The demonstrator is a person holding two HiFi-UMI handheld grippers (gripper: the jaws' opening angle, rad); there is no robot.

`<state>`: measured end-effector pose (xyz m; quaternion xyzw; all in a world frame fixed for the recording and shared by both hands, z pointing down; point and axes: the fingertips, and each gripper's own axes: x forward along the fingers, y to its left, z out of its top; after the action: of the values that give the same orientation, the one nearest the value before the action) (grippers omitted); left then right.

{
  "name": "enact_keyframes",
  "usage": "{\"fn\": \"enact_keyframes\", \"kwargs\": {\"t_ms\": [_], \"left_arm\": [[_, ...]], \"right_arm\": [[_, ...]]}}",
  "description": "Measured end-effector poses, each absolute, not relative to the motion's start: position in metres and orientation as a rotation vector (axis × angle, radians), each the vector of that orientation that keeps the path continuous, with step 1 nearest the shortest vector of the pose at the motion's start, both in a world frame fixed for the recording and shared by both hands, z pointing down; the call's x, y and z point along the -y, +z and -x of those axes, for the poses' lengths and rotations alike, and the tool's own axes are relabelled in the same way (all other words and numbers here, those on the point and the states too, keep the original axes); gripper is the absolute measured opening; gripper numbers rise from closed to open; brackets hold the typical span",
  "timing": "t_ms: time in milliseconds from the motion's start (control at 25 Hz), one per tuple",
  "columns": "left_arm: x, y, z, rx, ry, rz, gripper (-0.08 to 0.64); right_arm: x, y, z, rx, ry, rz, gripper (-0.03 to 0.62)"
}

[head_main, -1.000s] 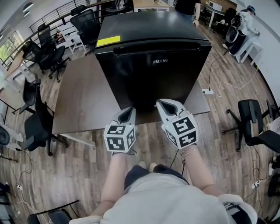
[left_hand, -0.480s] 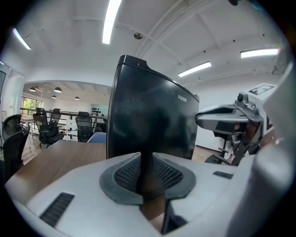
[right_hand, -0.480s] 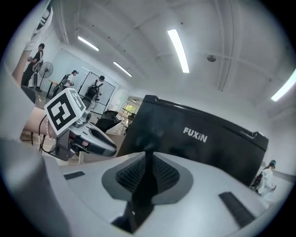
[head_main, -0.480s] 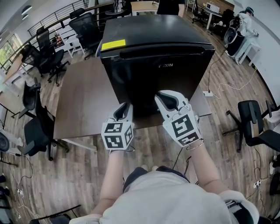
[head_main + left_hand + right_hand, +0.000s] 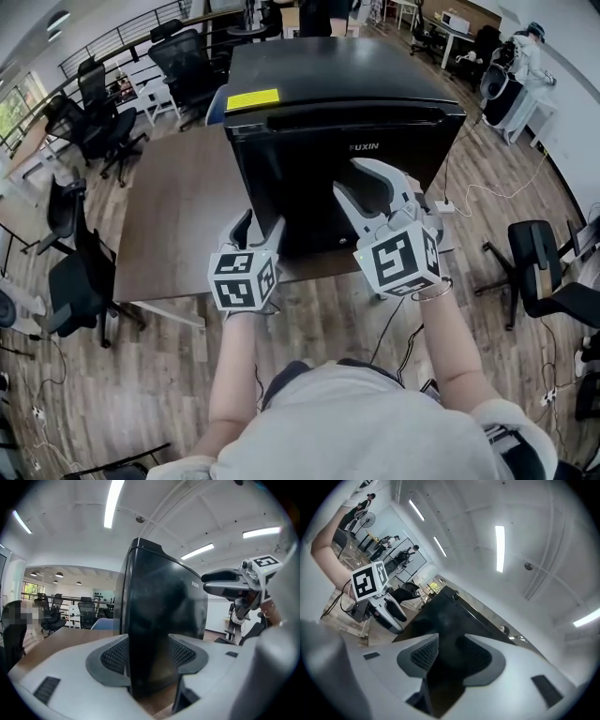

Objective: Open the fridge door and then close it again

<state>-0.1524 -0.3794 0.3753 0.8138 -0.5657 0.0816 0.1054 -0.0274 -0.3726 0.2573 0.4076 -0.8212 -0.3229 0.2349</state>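
Now: fridge stands at desk's near right corner, door shut, facing person. Left gripper fingers have just been opening, released, nothing pinched, low beside door's left edge. Right gripper fingers likewise just been opening, empty, higher, before door's right half. Bare desk left of fridge; chairs well apart.

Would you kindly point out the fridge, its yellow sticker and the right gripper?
fridge (image 5: 300,178): head view, on the black door front.
yellow sticker (image 5: 253,98): head view, middle of the label.
right gripper (image 5: 345,175): head view, midway between its jaws' tips; they have just been opening, nothing between them.
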Motion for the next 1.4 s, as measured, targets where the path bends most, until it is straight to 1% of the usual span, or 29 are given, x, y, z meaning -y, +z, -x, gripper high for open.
{"fn": "enact_keyframes", "kwargs": {"t_ms": [200,400,640,1200,1280,1320,1400], "left_arm": [[0.389,0.373,0.153,1.625,0.234,-2.428,0.249],[0.396,0.372,0.154,1.599,0.243,-2.461,0.256],[0.395,0.372,0.154,1.550,0.269,-2.498,0.255],[0.397,0.371,0.161,1.547,0.246,-2.507,0.255],[0.399,0.371,0.162,1.533,0.237,-2.513,0.255],[0.401,0.371,0.163,1.526,0.234,-2.514,0.256],[0.404,0.372,0.162,1.509,0.227,-2.521,0.256]], "right_arm": [[0.380,0.240,0.032,2.189,-0.999,-1.104,0.190],[0.391,0.230,0.037,2.072,-1.113,-1.072,0.245],[0.402,0.226,0.042,2.037,-1.141,-1.011,0.279],[0.416,0.228,0.046,1.986,-1.159,-0.900,0.278],[0.418,0.228,0.046,1.982,-1.162,-0.901,0.271],[0.419,0.227,0.046,1.985,-1.160,-0.902,0.256],[0.420,0.227,0.047,1.992,-1.152,-0.895,0.253]]}}
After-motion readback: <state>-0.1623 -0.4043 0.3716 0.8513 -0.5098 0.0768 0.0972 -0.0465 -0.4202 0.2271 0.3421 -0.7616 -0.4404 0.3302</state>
